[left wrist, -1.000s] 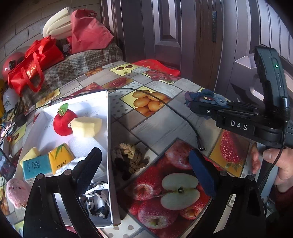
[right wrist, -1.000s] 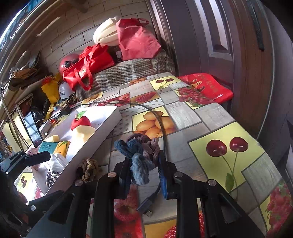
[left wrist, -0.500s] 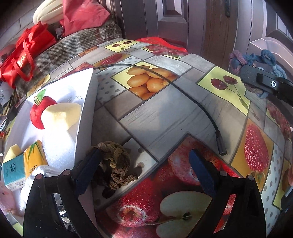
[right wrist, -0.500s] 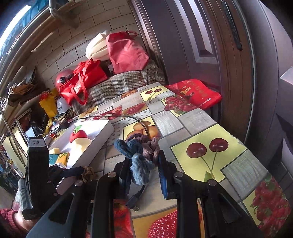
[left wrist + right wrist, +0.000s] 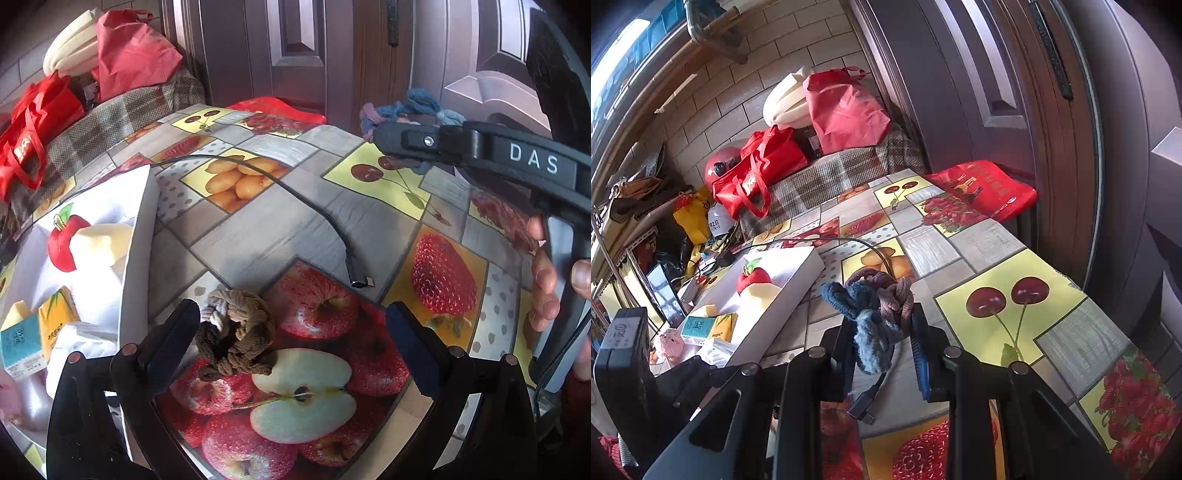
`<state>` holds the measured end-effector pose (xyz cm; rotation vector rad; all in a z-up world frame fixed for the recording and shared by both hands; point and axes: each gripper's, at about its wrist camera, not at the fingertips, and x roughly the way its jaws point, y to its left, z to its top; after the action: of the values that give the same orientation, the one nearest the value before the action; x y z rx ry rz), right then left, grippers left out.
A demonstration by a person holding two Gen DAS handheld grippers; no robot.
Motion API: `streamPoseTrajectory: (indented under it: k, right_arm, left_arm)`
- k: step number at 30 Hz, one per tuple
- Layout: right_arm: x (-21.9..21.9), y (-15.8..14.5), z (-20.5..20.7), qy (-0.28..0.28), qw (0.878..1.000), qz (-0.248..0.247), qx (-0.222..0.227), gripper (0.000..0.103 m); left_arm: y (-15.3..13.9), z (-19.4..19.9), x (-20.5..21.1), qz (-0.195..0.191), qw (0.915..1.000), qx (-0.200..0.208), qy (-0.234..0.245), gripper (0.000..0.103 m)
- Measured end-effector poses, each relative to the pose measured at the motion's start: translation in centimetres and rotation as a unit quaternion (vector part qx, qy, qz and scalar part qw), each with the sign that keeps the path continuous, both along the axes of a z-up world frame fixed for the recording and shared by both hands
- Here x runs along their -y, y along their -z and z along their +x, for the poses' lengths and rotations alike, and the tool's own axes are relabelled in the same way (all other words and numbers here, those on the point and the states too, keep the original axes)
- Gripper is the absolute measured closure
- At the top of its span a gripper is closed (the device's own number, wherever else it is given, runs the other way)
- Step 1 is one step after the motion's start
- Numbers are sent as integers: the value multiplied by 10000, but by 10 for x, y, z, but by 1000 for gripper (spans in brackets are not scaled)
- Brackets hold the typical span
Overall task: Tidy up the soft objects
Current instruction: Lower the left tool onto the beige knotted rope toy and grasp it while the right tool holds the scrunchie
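My left gripper (image 5: 291,336) is open low over the fruit-print tablecloth. A brown knotted rope toy (image 5: 234,334) lies on the cloth between its fingers, close against the left finger (image 5: 171,334). My right gripper (image 5: 881,332) is shut on a blue and mauve knotted rope toy (image 5: 875,308) and holds it up above the table; it also shows in the left wrist view (image 5: 402,110). A white box (image 5: 136,254) at the left holds a red plush apple (image 5: 64,242), a pale yellow foam block (image 5: 101,243) and small cartons (image 5: 57,319).
A black cable with a plug end (image 5: 356,271) runs across the cloth ahead of the left gripper. Red bags (image 5: 759,177) and a checked cloth (image 5: 827,177) lie at the table's far end. A door (image 5: 997,92) stands behind. A red bag (image 5: 988,188) hangs off the far edge.
My left gripper has moved forward and left so that the brown rope toy now lies between its fingers. My right gripper has stayed shut on the blue rope toy, held high.
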<state>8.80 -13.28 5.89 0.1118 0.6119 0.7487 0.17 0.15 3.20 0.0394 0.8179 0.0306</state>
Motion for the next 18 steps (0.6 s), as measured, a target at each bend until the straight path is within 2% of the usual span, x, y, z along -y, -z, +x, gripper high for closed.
streamPoseTrajectory:
  k: [4, 7, 15, 18]
  right_arm:
    - [1, 0, 1, 7, 10000, 13, -21, 76]
    - [1, 0, 2, 4, 10000, 11, -18, 76]
    - [1, 1, 2, 7, 10000, 12, -25, 76]
    - [1, 1, 2, 5, 10000, 19, -36, 76]
  left_arm:
    - [-1, 2, -10, 304, 9986, 2, -441, 2]
    - [4, 0, -9, 473, 9974, 2, -543, 2]
    - [7, 3, -12, 497, 9968, -13, -621, 2]
    - [8, 13, -24, 298, 9972, -29, -689, 2]
